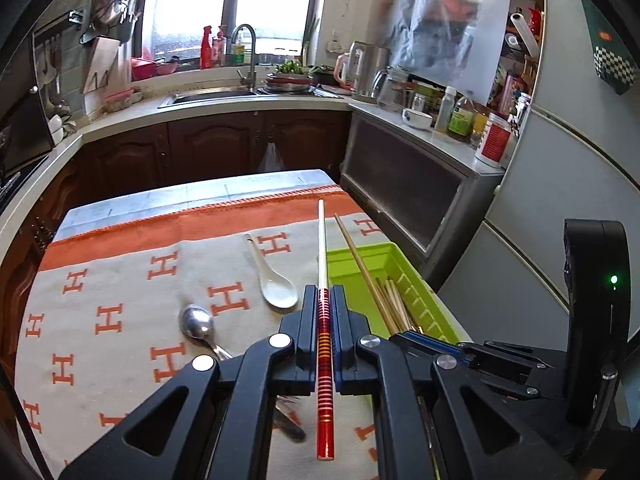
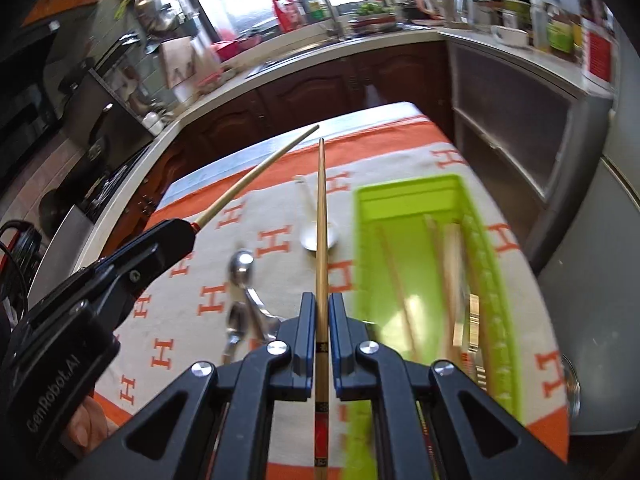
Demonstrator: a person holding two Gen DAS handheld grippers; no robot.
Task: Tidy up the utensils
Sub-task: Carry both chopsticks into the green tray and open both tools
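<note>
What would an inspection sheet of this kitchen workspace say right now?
Surface: table under an orange-and-beige H-patterned cloth.
Job's things: green tray holding wooden chopsticks; white ceramic spoon and metal spoon on the cloth.
Clutter: nothing seen on the table.
Grippers: left hand-held gripper shut on red-handled chopstick; right hand-held gripper shut on wooden chopstick.
Cables: black cables at the left edge.
Surroundings: sink faucet, kettle, fridge.

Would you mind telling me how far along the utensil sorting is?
Done: several chopsticks already lie in the green tray. In hand: the left gripper holds a red-handled chopstick, the right gripper a wooden chopstick. Left: a white spoon and metal spoons on the cloth.
</note>
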